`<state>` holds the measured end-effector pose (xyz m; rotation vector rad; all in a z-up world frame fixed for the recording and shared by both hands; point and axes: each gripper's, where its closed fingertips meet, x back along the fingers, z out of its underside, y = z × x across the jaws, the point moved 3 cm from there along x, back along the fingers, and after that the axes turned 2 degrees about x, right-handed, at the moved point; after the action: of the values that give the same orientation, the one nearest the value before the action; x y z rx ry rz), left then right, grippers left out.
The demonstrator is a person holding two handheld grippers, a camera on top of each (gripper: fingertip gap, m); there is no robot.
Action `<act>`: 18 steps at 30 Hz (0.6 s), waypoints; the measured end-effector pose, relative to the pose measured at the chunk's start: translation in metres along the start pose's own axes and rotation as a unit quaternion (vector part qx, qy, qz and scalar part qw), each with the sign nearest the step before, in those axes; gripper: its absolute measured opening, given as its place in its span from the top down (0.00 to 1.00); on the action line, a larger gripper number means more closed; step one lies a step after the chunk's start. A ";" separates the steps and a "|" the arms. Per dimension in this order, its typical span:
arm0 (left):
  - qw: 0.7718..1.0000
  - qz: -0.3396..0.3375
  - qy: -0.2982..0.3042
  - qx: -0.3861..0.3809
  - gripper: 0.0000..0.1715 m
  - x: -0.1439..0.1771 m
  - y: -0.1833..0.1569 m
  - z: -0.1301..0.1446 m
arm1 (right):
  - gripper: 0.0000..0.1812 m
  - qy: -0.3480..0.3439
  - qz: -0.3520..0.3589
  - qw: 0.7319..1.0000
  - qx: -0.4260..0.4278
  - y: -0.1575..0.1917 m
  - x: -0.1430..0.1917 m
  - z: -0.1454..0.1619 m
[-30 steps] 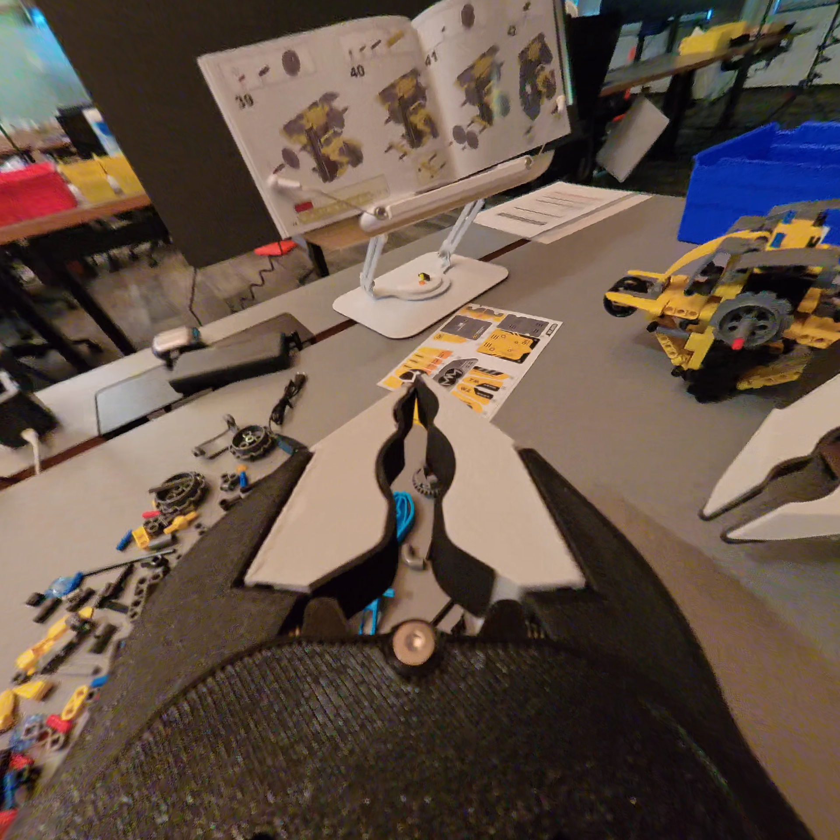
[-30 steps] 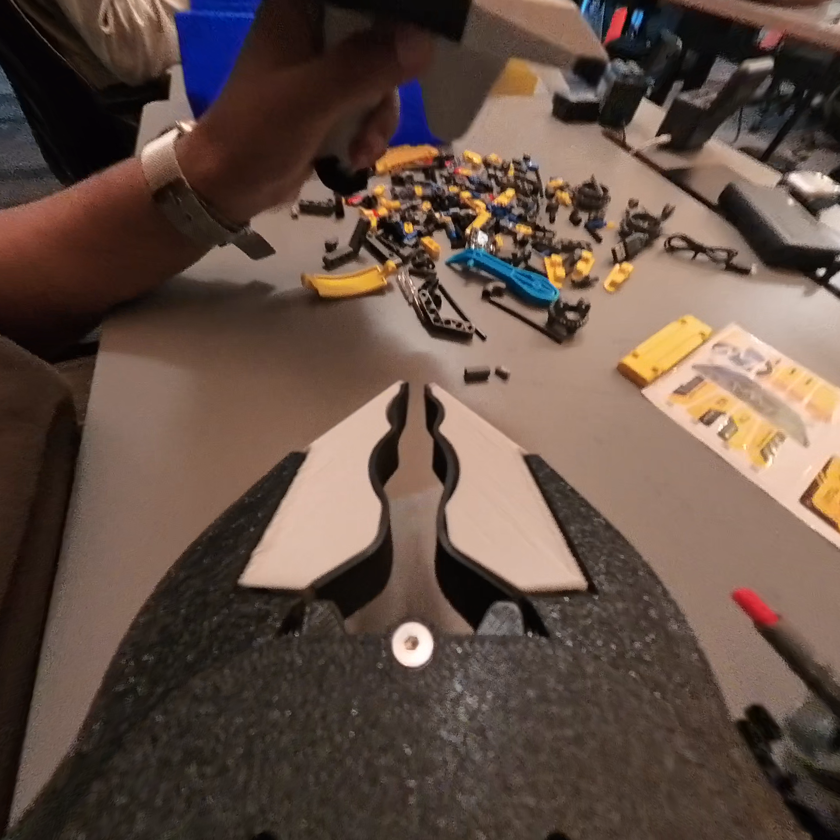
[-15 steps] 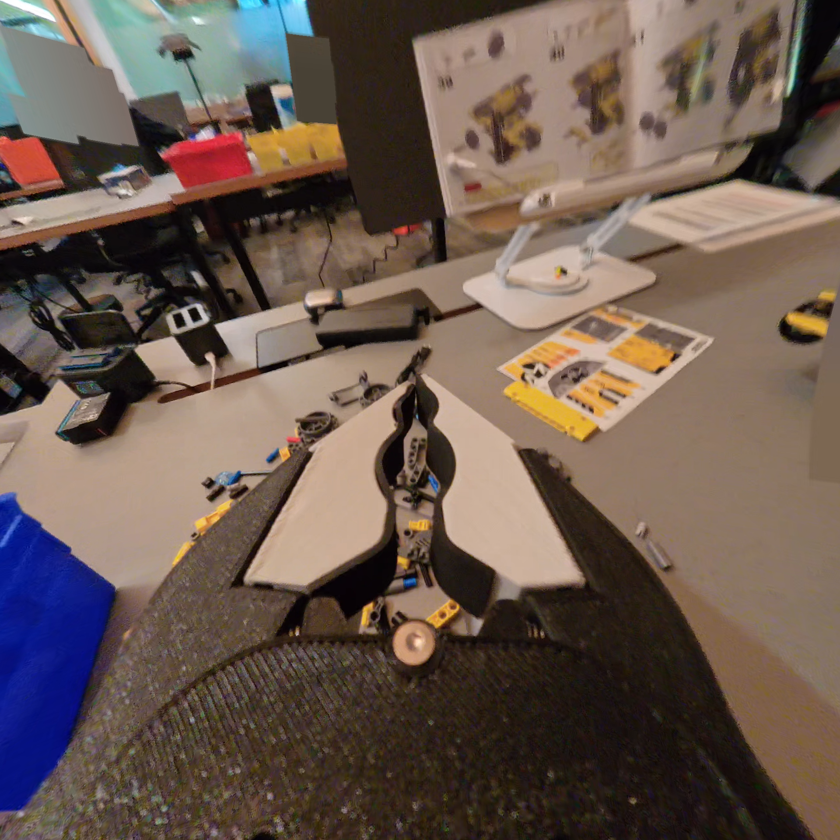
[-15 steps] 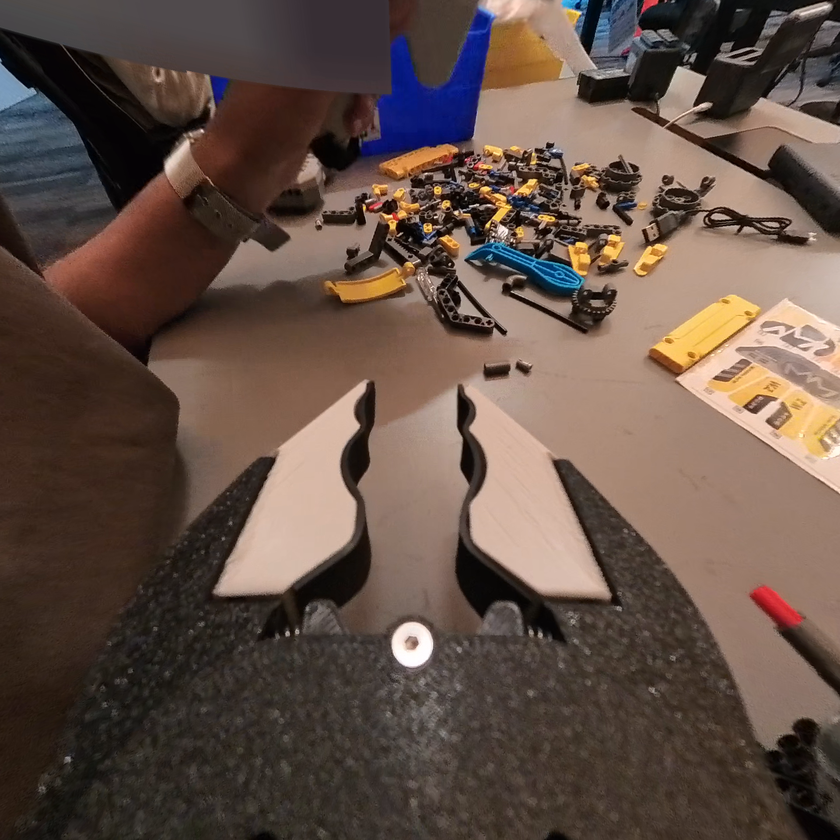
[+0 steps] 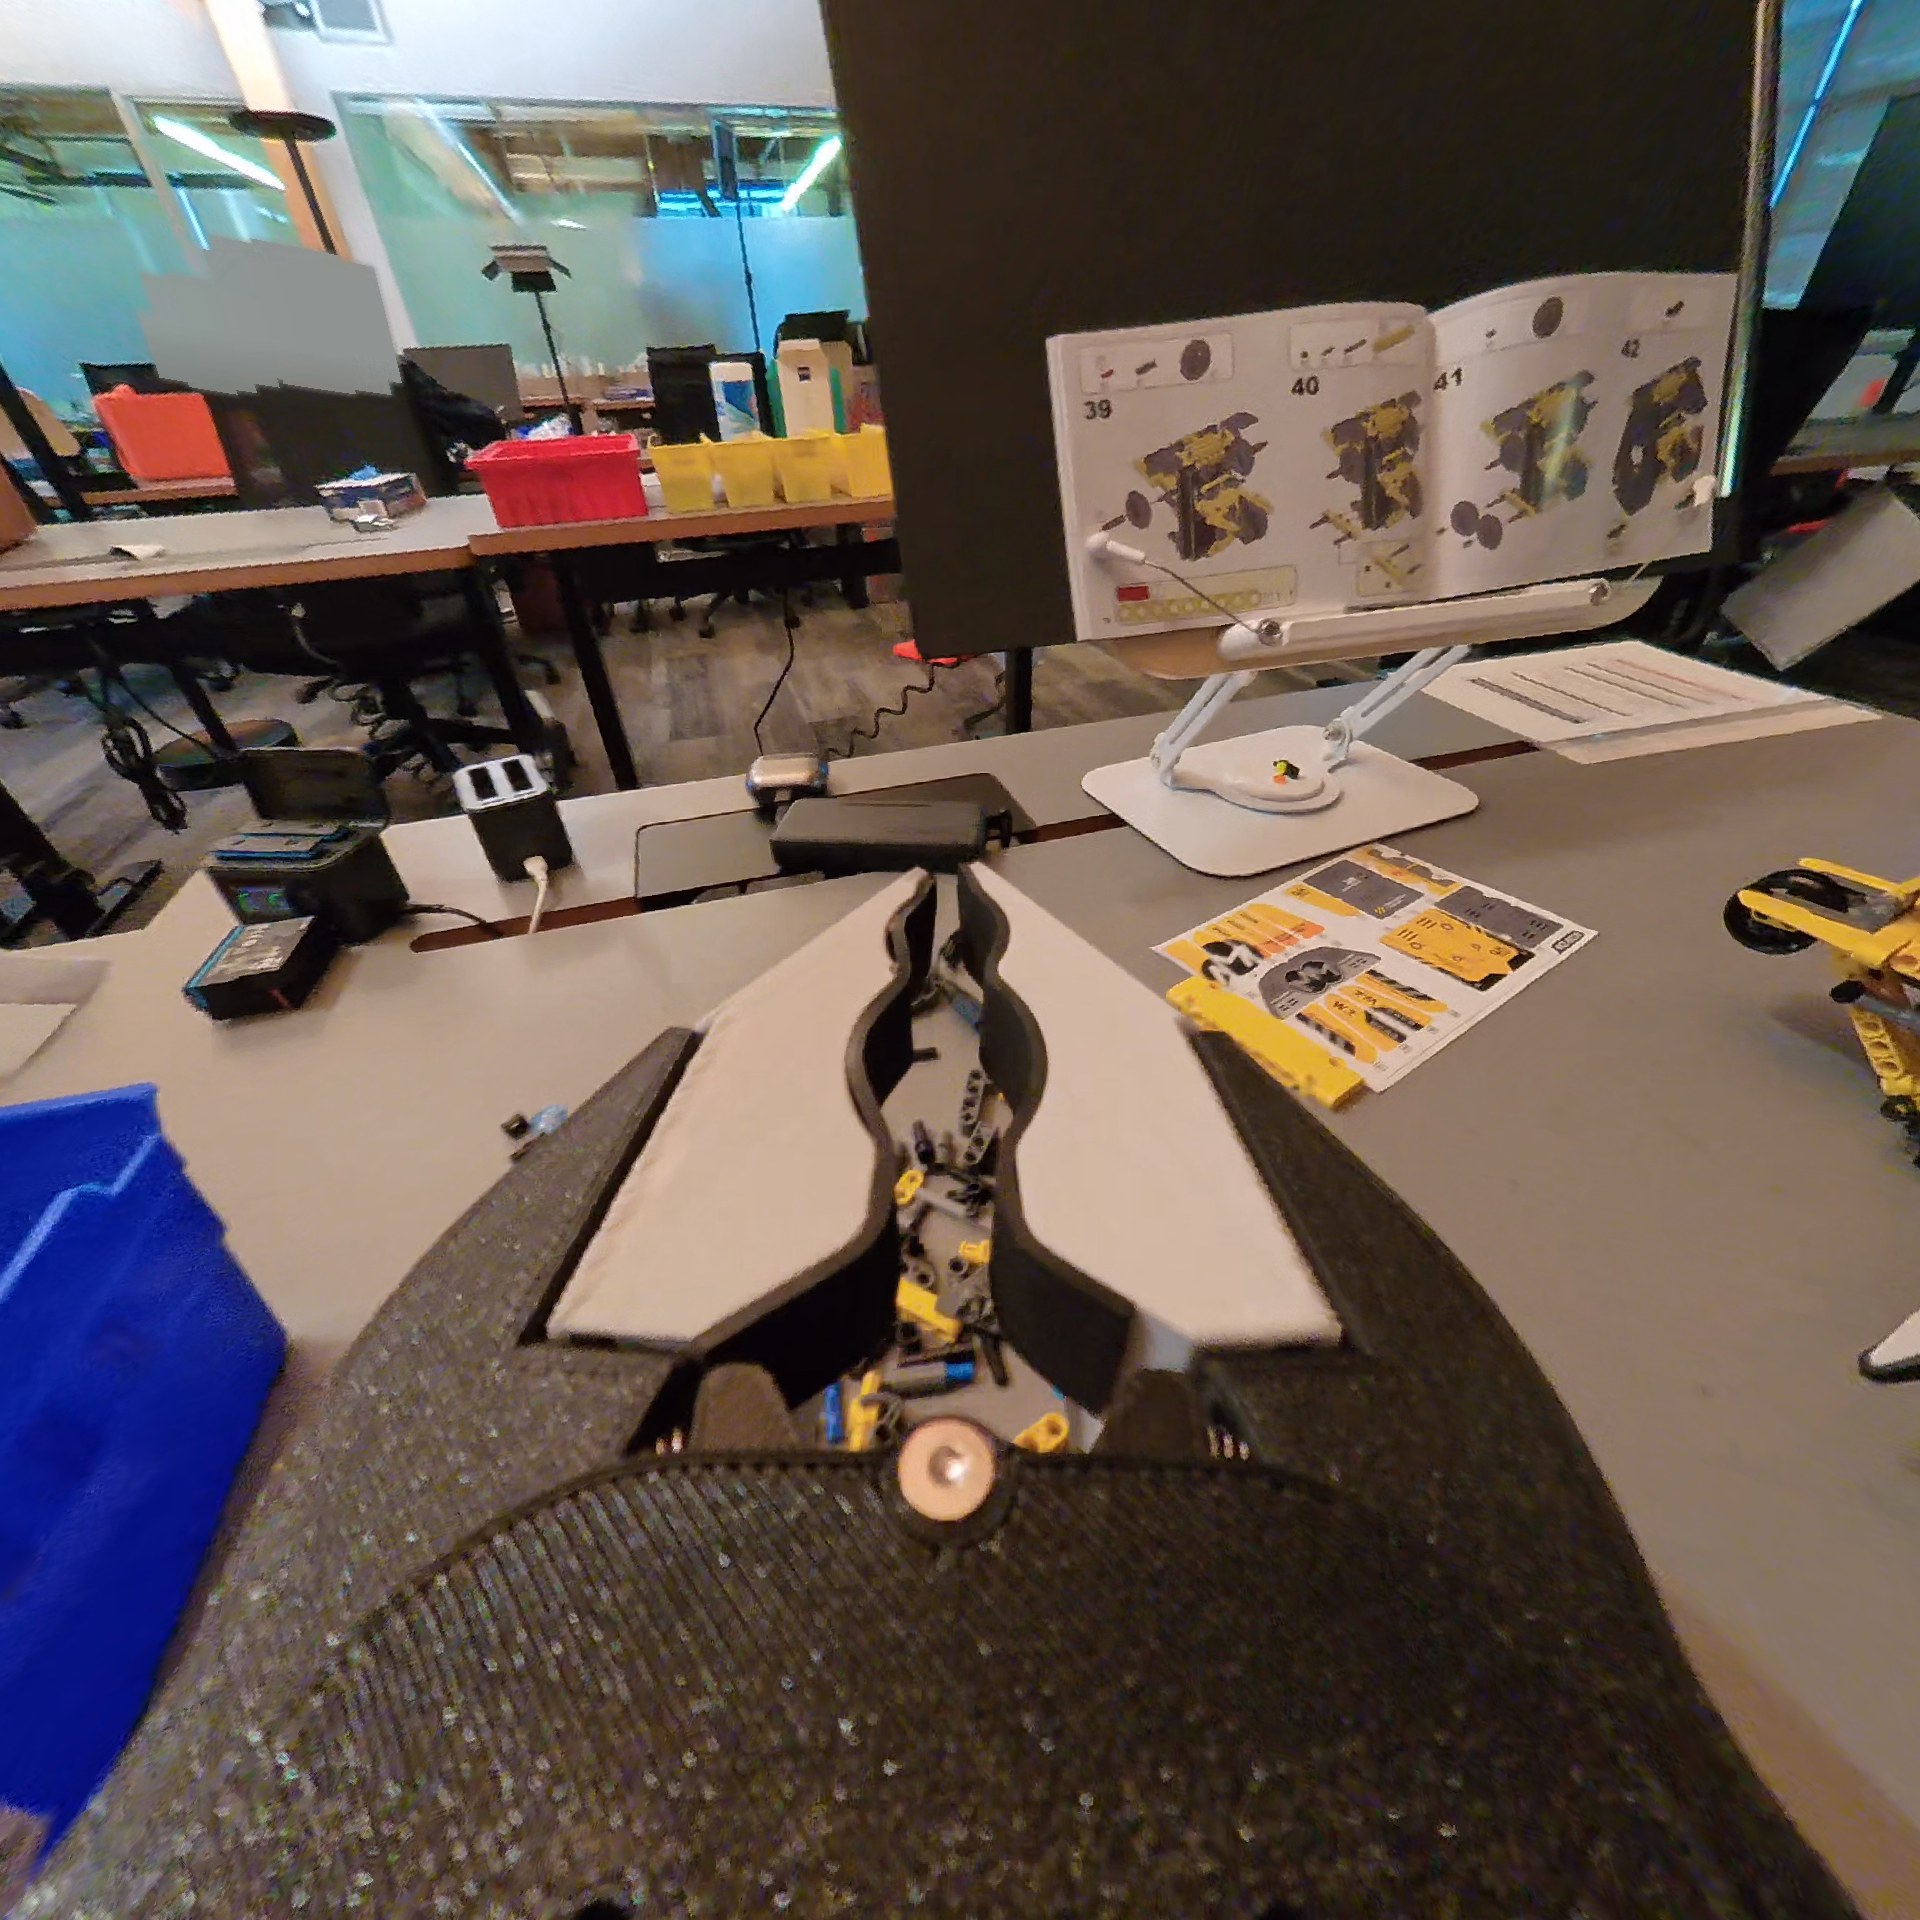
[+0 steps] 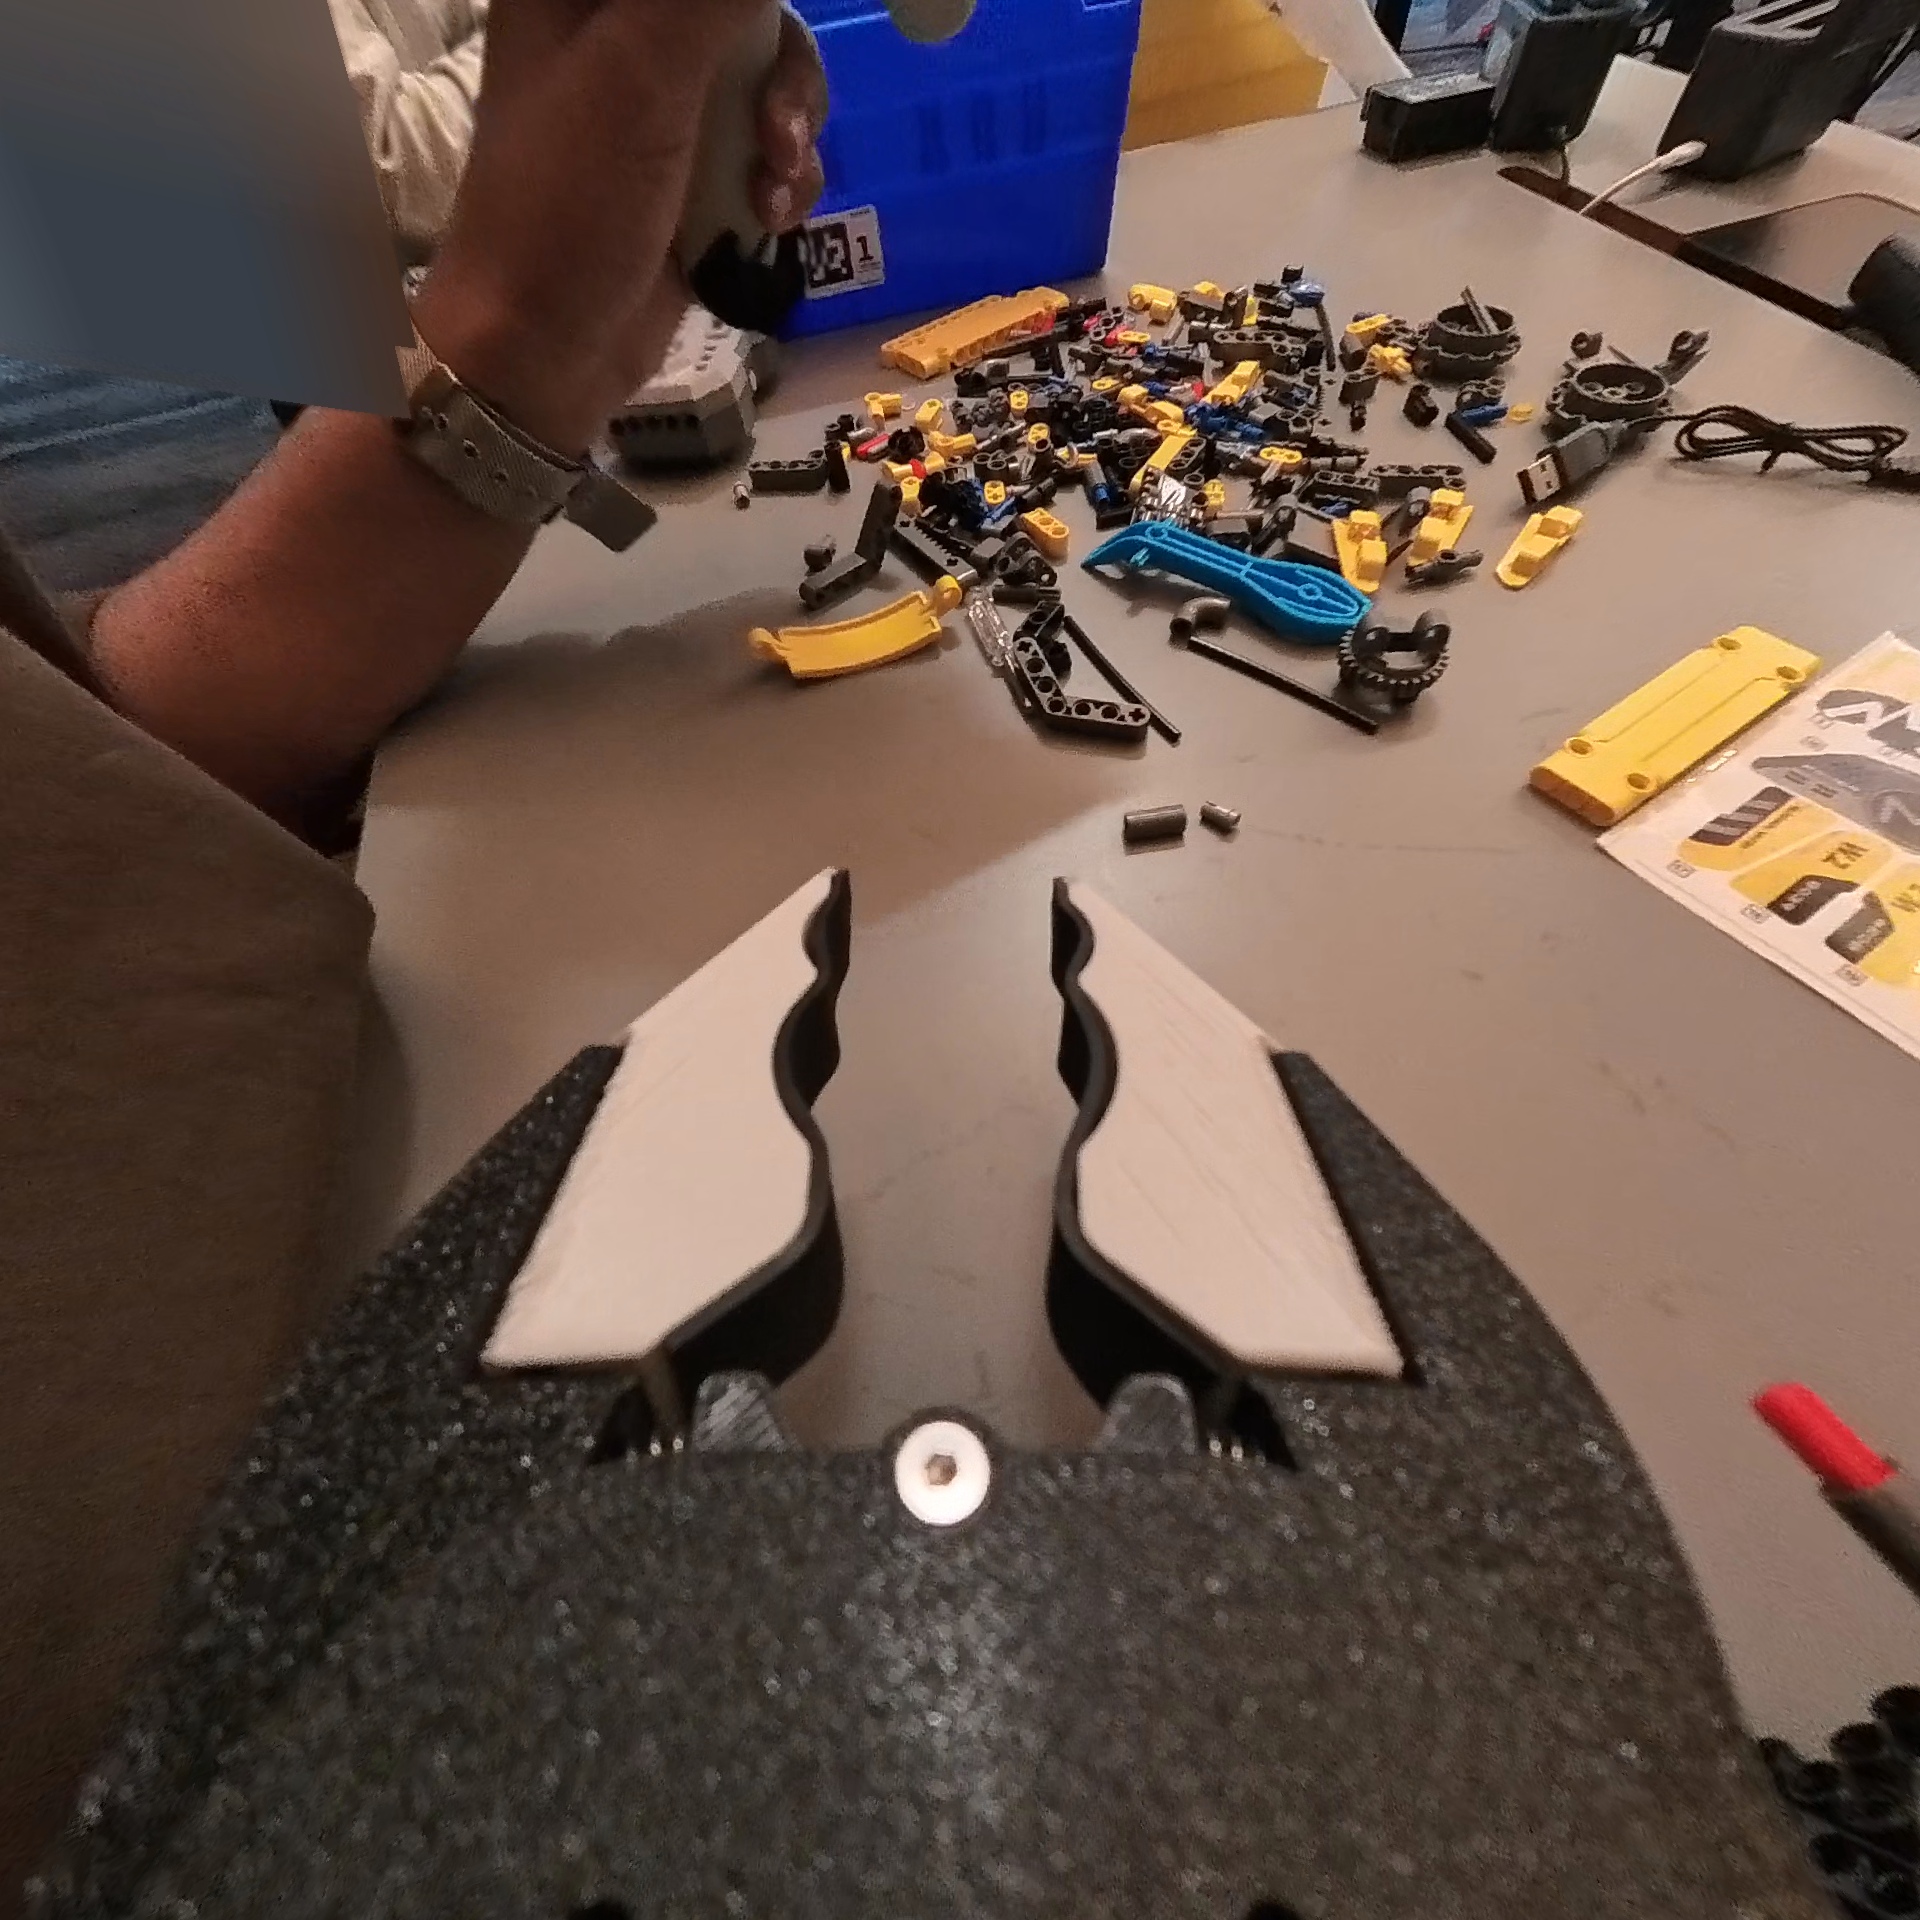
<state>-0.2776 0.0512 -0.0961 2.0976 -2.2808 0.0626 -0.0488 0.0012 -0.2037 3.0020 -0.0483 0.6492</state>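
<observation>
Broadly, grey table (image 6: 1351, 1039) underneath all, with a blue bin (image 5: 94, 1351) at its left end, a booklet (image 5: 1382, 457) propped on a stand at the back, and a yellow model (image 5: 1860, 956) at the right edge. Hovering over the pile (image 6: 1143, 436) of small plastic parts: left gripper (image 5: 943, 894), held from above by a hand (image 6: 623, 187), tips almost together with only a sliver between and nothing gripped. Low over bare table, well short of the pile: right gripper (image 6: 951, 894), spread wide and empty, nearest two pins (image 6: 1155, 823). Probably light, stiff and slick, those parts, and apt to skid or flick away; best pinched across flat sides, beams near mid-length, one piece at a time. Against a second ago: left view swung away from the model toward the bin, slit unchanged; right tongs widened from a narrow gap.
</observation>
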 end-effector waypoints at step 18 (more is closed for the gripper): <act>0.998 -0.044 0.043 0.033 0.87 0.062 0.025 0.029 | 0.78 0.007 -0.002 1.000 -0.010 0.000 -0.009 -0.002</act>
<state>-0.3076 -0.0098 -0.1213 2.1798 -2.1643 0.2238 -0.0582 0.0012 -0.2058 2.9772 -0.0492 0.6645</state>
